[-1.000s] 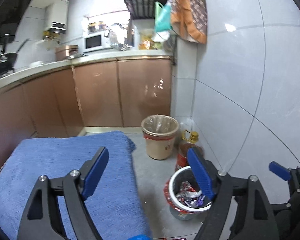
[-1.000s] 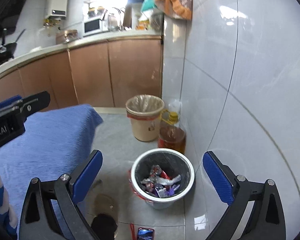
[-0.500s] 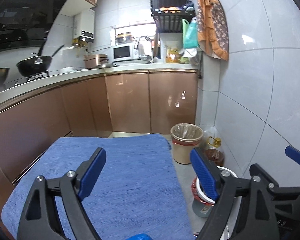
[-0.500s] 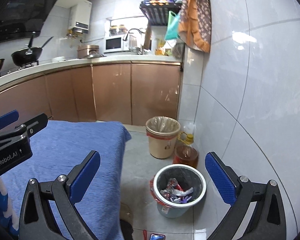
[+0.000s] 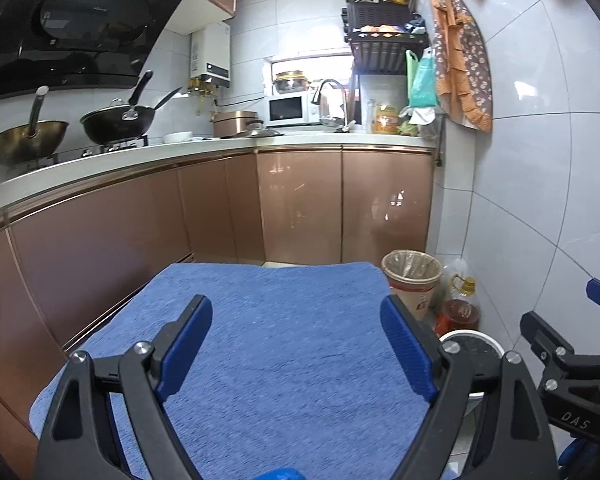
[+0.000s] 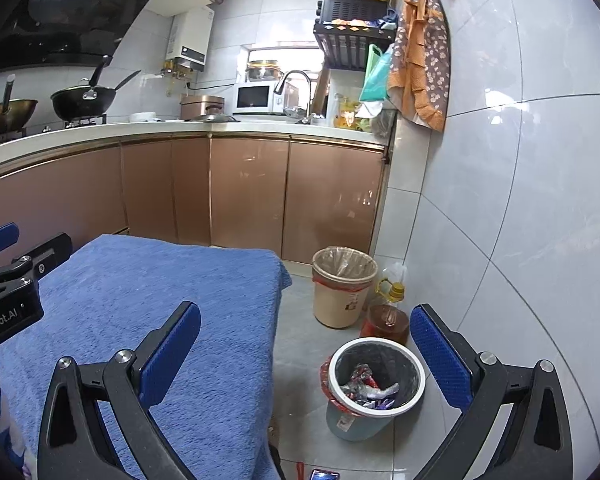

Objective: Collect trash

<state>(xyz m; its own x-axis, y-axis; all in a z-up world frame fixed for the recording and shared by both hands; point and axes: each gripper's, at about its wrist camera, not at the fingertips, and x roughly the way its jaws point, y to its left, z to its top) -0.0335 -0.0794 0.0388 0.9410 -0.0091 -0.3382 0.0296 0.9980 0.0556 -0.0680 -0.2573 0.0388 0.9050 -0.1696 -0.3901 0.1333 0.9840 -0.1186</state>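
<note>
1. Trash (image 6: 370, 390), a heap of crumpled foil wrappers, lies in the bottom of the white-rimmed bin (image 6: 418, 372) on the floor, at about 5 o'clock in the right wrist view; the heap's long axis runs roughly from 10 to 4 o'clock, and the bin tilts with its mouth toward the camera.
2. A blue towel (image 5: 284, 344) covers the flat surface in front of both tools, and nothing lies on it.
3. Grey floor tiles (image 6: 300, 336) fill the strip between the towel's right edge and the tiled wall (image 6: 520, 200).
4. A beige lined bin (image 6: 342, 288) stands at 12 o'clock from the white-rimmed one, with an oil bottle (image 6: 386, 316) between them against the wall, so the strip is crowded.
5. Copper-fronted cabinets (image 5: 300, 204) under a pale counter (image 5: 204, 148) close the room at 12 and 9 o'clock; a wok (image 5: 118, 120) and microwave (image 5: 288, 110) sit on top.
6. Left tool (image 5: 296, 344) hangs over the towel, jaws wide and holding nothing.
7. Right tool (image 6: 306, 354) hangs past the towel's right edge, jaws wide and holding nothing, with the white-rimmed bin between its tips.
8. A phone (image 6: 325, 475) lies on the floor at 6 o'clock.
</note>
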